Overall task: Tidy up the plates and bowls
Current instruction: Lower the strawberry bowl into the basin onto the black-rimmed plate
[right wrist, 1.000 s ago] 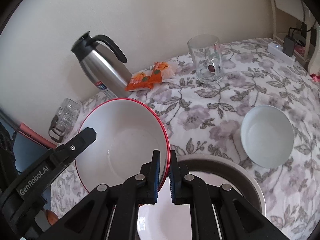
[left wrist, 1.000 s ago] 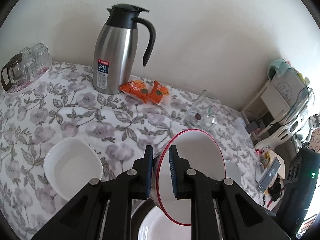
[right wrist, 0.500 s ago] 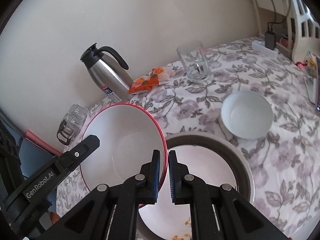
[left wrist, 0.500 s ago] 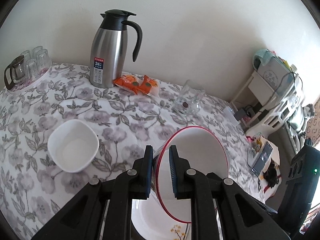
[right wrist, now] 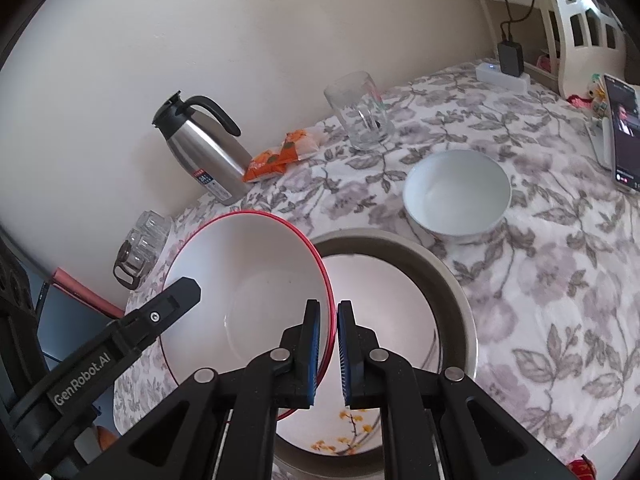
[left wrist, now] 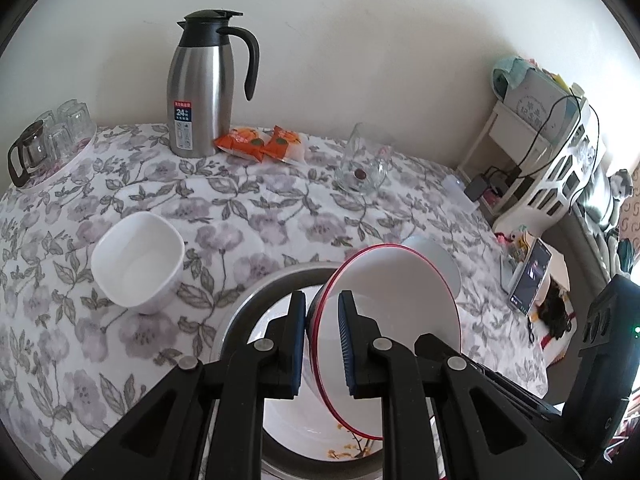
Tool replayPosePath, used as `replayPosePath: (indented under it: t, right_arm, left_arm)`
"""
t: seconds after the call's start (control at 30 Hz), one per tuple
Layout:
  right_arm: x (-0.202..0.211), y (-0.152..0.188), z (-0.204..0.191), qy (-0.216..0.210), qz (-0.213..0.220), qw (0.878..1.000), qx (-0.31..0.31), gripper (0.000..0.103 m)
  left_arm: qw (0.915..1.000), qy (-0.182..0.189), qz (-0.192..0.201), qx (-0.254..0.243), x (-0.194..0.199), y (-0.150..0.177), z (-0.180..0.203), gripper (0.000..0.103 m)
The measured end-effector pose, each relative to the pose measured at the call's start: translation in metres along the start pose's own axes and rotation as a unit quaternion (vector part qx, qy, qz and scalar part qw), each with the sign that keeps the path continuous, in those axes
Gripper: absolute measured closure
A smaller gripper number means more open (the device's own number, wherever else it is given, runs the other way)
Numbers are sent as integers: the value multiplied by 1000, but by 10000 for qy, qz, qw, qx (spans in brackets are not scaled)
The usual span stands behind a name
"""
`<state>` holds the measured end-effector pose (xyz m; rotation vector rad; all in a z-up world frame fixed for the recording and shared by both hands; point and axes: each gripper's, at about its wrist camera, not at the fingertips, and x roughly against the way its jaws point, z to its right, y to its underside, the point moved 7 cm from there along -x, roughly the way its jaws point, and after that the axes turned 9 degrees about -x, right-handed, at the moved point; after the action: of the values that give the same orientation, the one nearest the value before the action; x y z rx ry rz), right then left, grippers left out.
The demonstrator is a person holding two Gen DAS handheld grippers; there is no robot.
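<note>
A white bowl with a red rim (left wrist: pixel 400 320) hangs tilted above a grey-rimmed plate (left wrist: pixel 248 308). My left gripper (left wrist: pixel 322 300) is shut on its left rim, and my right gripper (right wrist: pixel 328 308) is shut on the opposite rim of this red-rimmed bowl (right wrist: pixel 248 280). In the right wrist view one left finger (right wrist: pixel 176 300) shows at the bowl's far side. The grey-rimmed plate (right wrist: pixel 452 292) holds a white plate with yellow flowers (right wrist: pixel 380 300). A square white bowl (left wrist: pixel 138 262) sits to the left, and a round white bowl (right wrist: pixel 456 196) to the right.
At the back of the floral tablecloth stand a steel thermos jug (left wrist: pixel 200 88), orange snack packets (left wrist: pixel 260 146) and a glass mug (right wrist: pixel 360 112). A tray of glasses (left wrist: pixel 48 140) is far left. A phone (right wrist: pixel 624 132) and a power strip (right wrist: pixel 504 76) lie at the right edge.
Both grippers have drawn back toward the near edge with the red-rimmed bowl. It now hangs over the grey-rimmed plate, which shows more fully. The grip on both rims is unchanged.
</note>
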<state>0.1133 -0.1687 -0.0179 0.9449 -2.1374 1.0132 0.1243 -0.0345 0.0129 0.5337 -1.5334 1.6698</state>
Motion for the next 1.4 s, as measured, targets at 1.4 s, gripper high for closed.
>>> replayPosePath:
  t: [1.4]
  right_arm:
    - [-42,12,29,402,-580,9972,-238,92]
  left_arm:
    - [9928,34,-893,803,-57,42,-17,86]
